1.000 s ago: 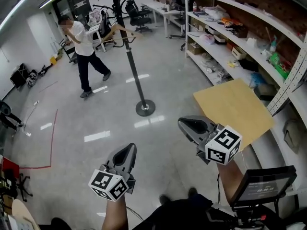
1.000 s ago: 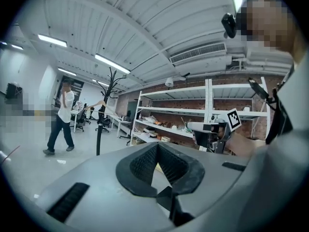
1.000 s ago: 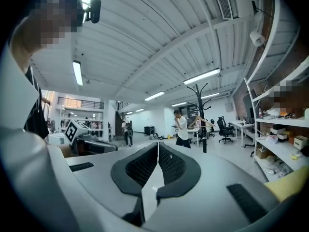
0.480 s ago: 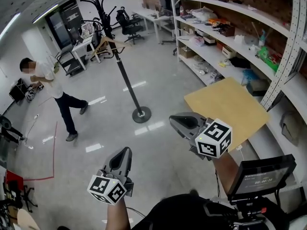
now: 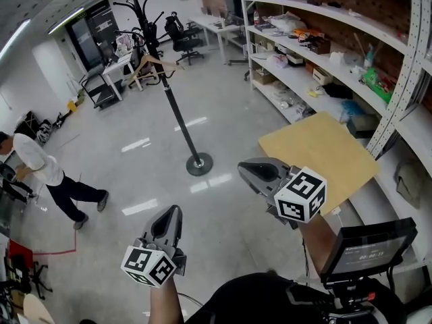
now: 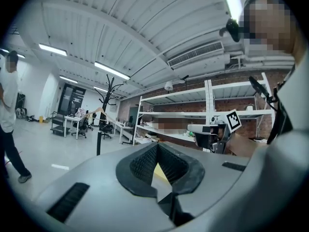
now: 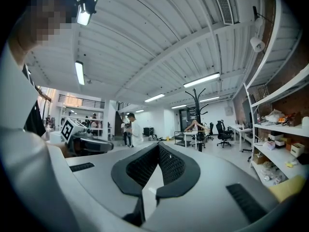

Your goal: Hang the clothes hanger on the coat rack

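Head view: hanger (image 5: 165,61) already hooked on rack (image 5: 179,106), far ahead across the floor, long axis roughly left-right, tilted. Both tongs well apart from it; right tongs (image 5: 246,170) perhaps nearer, hard to judge. Left tongs (image 5: 171,214) and right tongs closed, empty, pointing level at the rack.

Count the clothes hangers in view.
1: a wooden clothes hanger hangs on the coat rack across the floor. Others may be hidden in the far clutter.
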The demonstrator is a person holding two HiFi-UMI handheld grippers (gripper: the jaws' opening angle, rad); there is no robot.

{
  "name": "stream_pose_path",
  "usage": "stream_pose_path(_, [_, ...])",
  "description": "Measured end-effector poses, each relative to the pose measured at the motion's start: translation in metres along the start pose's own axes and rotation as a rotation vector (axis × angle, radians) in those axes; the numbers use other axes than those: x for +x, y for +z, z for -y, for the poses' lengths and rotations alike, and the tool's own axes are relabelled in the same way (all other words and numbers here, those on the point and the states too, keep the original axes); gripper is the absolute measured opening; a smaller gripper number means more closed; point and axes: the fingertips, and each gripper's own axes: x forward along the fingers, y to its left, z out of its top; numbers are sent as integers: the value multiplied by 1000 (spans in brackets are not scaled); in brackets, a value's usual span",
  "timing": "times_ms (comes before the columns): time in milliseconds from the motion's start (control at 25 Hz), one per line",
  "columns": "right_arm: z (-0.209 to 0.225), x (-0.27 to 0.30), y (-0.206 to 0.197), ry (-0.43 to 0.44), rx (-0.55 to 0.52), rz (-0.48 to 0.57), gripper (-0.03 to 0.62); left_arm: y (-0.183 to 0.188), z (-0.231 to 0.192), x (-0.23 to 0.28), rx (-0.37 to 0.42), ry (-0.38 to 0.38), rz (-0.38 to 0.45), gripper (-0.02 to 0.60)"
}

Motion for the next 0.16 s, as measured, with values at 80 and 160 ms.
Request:
stream_pose_path(80, [0, -1, -1, 1, 0, -1, 6, 0, 0, -1, 1, 3, 3, 0])
stream_pose_path(160, [-1, -2, -2, 3, -2, -2, 6, 0, 0, -1, 3, 6, 6, 0])
